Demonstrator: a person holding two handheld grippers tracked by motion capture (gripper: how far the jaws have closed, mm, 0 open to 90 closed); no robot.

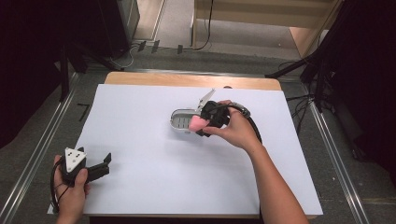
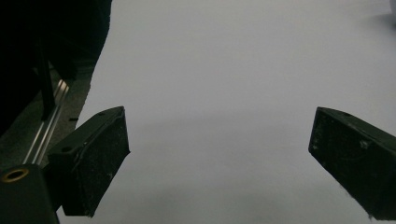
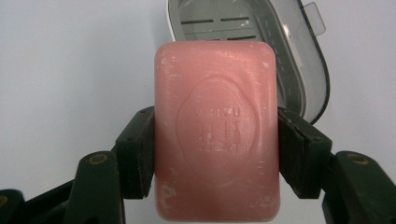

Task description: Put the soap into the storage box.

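My right gripper pinches a pink rectangular soap bar over, seemingly not touching, the open grey plastic soap box; left gripper spread above the white counter.

R gripper sits near table centre, over the near-right rim of the soap box; box lies just left of + slightly beyond the claw. Soap bar is betw. the R jaws, pads touching both its sides, box straight ahead past the bar in right gripper view. Box lid stands up behind the claw. L gripper well apart, at near-left corner of the sheet, resting on it; nothing betw. its jaws.
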